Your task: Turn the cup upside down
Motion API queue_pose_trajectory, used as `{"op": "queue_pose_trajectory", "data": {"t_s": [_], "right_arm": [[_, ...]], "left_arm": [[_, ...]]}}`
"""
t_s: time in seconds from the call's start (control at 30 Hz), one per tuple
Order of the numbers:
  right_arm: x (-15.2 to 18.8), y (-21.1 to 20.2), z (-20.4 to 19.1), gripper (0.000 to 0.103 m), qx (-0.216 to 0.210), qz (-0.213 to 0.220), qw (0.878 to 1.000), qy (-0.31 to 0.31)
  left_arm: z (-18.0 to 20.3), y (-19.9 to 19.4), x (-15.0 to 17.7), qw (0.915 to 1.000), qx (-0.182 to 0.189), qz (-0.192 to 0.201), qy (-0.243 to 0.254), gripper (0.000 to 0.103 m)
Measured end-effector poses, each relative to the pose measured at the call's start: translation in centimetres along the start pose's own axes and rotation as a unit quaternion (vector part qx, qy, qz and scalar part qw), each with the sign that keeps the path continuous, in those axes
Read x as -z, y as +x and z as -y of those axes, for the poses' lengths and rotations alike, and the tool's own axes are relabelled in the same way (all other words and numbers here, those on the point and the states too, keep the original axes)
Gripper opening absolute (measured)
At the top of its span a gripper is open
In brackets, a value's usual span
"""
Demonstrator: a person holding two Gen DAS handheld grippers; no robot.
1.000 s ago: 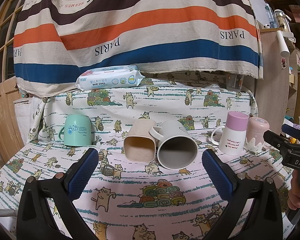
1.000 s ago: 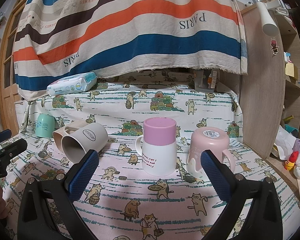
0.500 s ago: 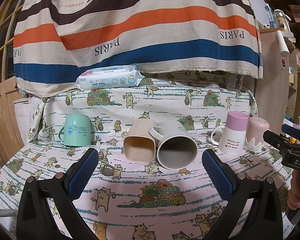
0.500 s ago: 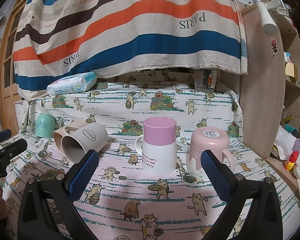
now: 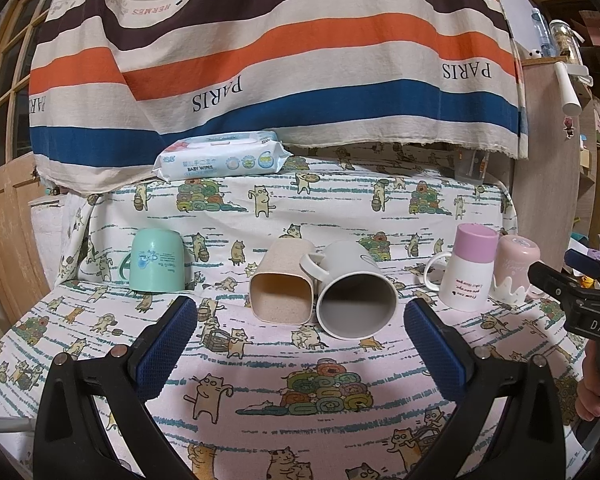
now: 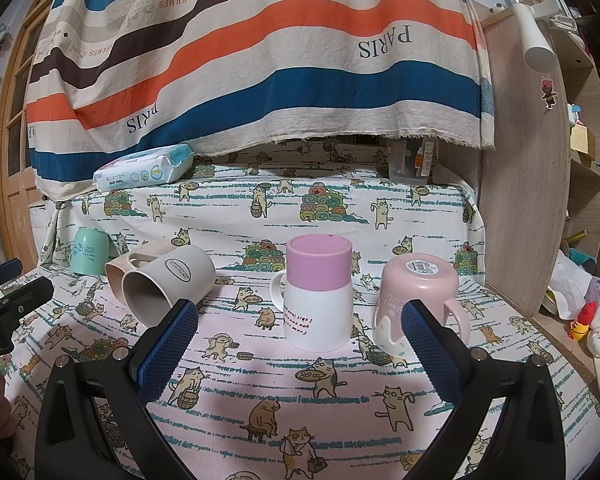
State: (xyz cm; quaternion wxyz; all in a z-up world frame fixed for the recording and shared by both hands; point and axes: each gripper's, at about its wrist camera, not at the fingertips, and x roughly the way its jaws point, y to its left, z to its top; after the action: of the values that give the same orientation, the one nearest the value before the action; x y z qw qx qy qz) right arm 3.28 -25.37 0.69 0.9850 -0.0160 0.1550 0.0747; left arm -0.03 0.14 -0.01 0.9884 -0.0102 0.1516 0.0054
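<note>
Left gripper (image 5: 300, 340) wide open (empty), right gripper (image 6: 300, 340) likewise

Matt woven cloth is seen on the cat-print cover (image 5: 300, 380) and striped drape (image 5: 280, 60). Smooth, faintly glossy walls are noted on the grey mug (image 5: 354, 288); speckled matt on the beige cup (image 5: 282, 280). Textured blue pads (image 6: 168, 348) are noted.

Big striped blanket (image 5: 276, 60) with "PARIS" printed on it hangs across the far side, covering most of the wall. Wooden door with glass panes (image 5: 4, 128) on the left. On the right there's a pale wood cabinet side (image 6: 536, 184) and cluttered shelves (image 6: 592, 128) past it. Lighting's dim, indoor.
</note>
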Motion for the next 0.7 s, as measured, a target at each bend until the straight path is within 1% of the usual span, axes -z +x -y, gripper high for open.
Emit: {"op": "queue_pose_trajectory", "data": {"t_s": [0.3, 0.4, 0.47, 0.53, 0.57, 0.7], "right_arm": [[-0.06, -0.16, 0.38, 0.103, -0.002, -0.004, 1.0, 0.001], [0.02, 0.51, 0.42, 0.102, 0.0, -0.007, 1.0, 0.005], [0.08, 0.66, 0.44, 0.102, -0.001, -0.01, 1.0, 0.006], [-0.03, 0.61, 0.35, 0.102, -0.003, -0.011, 1.0, 0.004], [-0.04, 0.6, 0.27, 0.102, -0.013, -0.011, 1.0, 0.003], [-0.25, 0.67, 0.18, 0.102, -0.013, -0.013, 1.0, 0.022]], "left_arm": [[-0.3, -0.12, -0.02, 1.0, -0.002, 0.0, -0.006, 0.103], [-0.48, -0.15, -0.03, 0.9999, -0.006, 0.0, -0.01, 0.103], [-0.59, -0.13, -0.01, 0.9998, -0.018, 0.0, -0.013, 0.103], [-0.53, -0.05, -0.01, 0.9983, -0.056, 0.0, -0.013, 0.103], [-0.61, -0.08, -0.01, 0.9979, -0.062, 0.001, -0.016, 0.103], [-0.88, 0.02, 0.05, 0.9984, -0.053, 0.0, -0.02, 0.103]]}}
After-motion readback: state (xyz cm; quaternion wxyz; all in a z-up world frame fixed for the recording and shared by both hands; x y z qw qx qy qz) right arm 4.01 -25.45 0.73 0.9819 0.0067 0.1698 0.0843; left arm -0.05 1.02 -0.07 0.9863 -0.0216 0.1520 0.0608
